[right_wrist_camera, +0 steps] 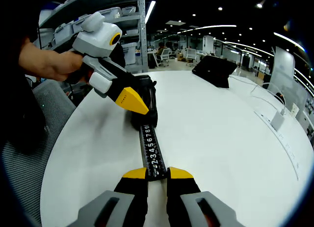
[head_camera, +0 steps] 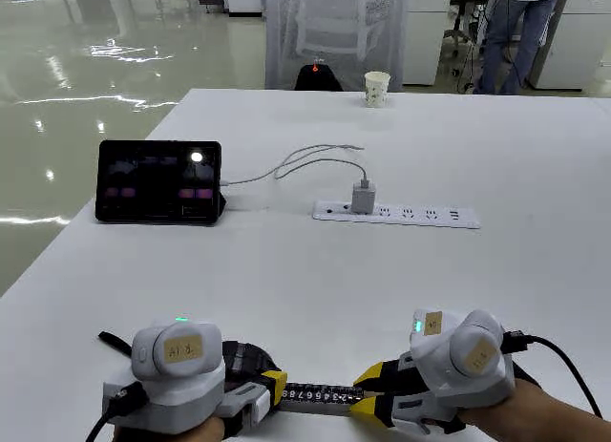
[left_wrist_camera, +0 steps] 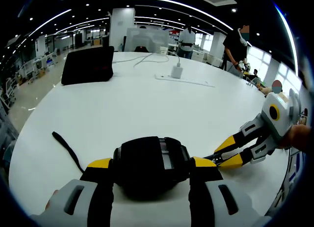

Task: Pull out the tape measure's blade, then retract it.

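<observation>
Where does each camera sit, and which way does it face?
Head view: on the headset, looking down over the table at tablet and power strip; left gripper and right gripper at the bottom.
Left gripper view: on the left gripper, facing across the table, jaws around the tape measure case; right gripper at right.
Right gripper view: faces the case along the blade it pinches; a hand holds the left gripper.
Shared: case and tablet in both gripper views.

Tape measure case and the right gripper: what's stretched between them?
The pulled-out blade, black with white numbers, runs along the table from the case to the right gripper, clearest in the right gripper view.
</observation>
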A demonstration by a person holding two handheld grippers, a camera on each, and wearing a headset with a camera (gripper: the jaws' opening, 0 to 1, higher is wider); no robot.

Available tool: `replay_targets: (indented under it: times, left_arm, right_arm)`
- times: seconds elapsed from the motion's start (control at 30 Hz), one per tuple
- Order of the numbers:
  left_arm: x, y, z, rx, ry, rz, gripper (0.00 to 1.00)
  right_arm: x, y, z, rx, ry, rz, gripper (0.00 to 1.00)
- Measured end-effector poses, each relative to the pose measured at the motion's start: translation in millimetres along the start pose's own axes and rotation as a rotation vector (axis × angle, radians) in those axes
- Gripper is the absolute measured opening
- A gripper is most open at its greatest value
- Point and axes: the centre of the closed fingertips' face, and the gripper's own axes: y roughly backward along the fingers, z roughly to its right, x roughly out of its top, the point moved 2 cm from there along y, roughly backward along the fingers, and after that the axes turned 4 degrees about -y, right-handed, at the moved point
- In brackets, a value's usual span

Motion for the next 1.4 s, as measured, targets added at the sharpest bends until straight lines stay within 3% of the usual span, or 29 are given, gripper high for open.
replay_targets:
  times: [1.4]
  left_arm:
    - [0.3,0.7,-0.3,-0.008,0.010,-0.002,0.57]
  right_arm:
    - [29.6,-37.7,-10.0,0.046,0.027,0.015,0.10]
